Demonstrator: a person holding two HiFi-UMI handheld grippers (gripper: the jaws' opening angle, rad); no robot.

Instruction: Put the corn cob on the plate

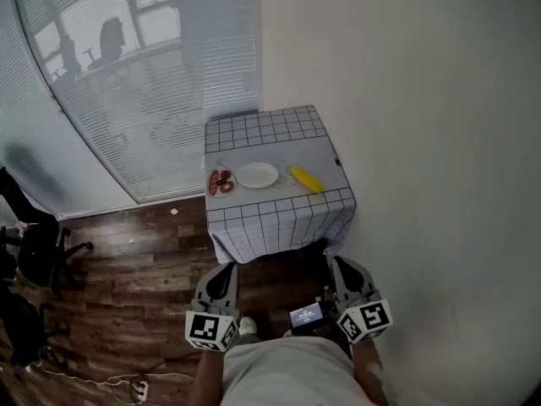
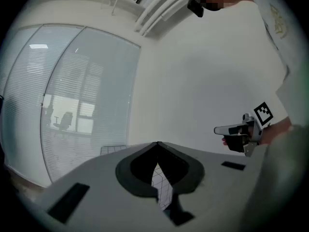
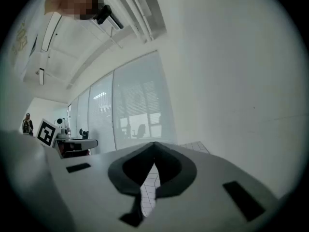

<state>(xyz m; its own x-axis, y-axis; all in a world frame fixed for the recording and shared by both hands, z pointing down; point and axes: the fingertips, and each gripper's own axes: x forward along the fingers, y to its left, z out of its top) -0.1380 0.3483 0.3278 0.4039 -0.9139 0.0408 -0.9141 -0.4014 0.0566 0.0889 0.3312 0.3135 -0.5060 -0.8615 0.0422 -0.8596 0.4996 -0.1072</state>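
A yellow corn cob (image 1: 307,178) lies on the right part of a small table (image 1: 279,129) covered with a checked cloth. An empty white plate (image 1: 258,175) sits just left of the cob, in the middle of the table. Both grippers are held low near the person's body, well short of the table. The left gripper (image 1: 225,271) and the right gripper (image 1: 341,266) are both shut with nothing in them. In the left gripper view the left gripper (image 2: 157,145) has its jaws together, with the checked cloth showing behind them. The right gripper (image 3: 154,145) looks the same in its own view.
A small dish with red slices (image 1: 221,182) sits left of the plate. A white wall runs along the table's right side and a glass partition with blinds (image 1: 144,83) stands behind it. A black office chair (image 1: 38,252) and floor cables (image 1: 127,383) are on the wooden floor at left.
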